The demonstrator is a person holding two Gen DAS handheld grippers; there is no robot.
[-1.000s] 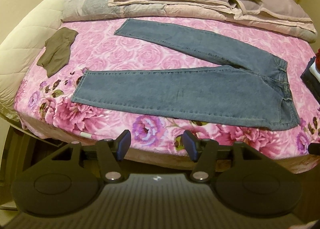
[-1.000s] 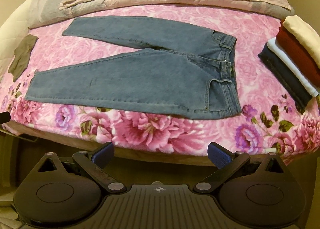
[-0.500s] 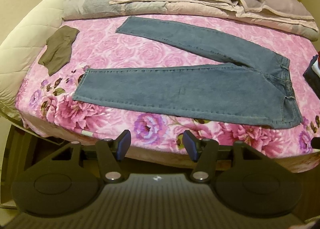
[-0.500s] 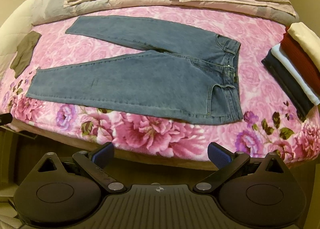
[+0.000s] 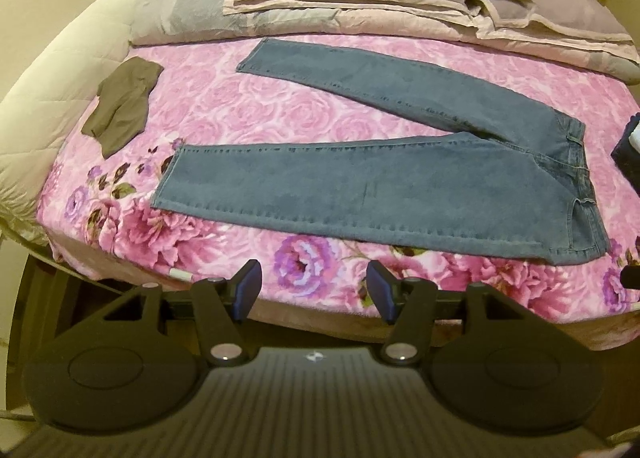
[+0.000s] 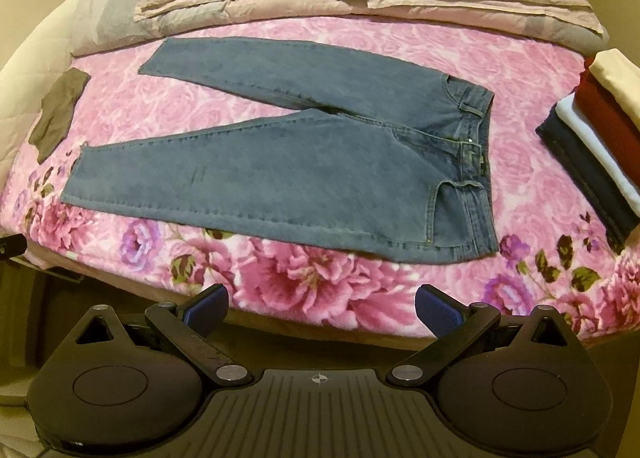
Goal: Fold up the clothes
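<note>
From the left wrist, the left hand-held gripper (image 5: 314, 286) hangs empty with jaws moderately apart before a bed (image 5: 248, 114) where blue jeans (image 5: 400, 182) lie flat, legs splayed; from the right wrist, the right hand-held gripper (image 6: 322, 308) gapes wide and empty, folded clothes (image 6: 596, 138) stacked right of the jeans (image 6: 300, 174).

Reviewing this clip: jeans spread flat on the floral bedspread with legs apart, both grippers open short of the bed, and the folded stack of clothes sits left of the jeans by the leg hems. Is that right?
One detail is wrong. The folded stack sits right of the jeans, beside the waistband, as the right wrist view shows. By the leg hems lies a loose brown garment. The left gripper and right gripper are open, short of the bed.
</note>
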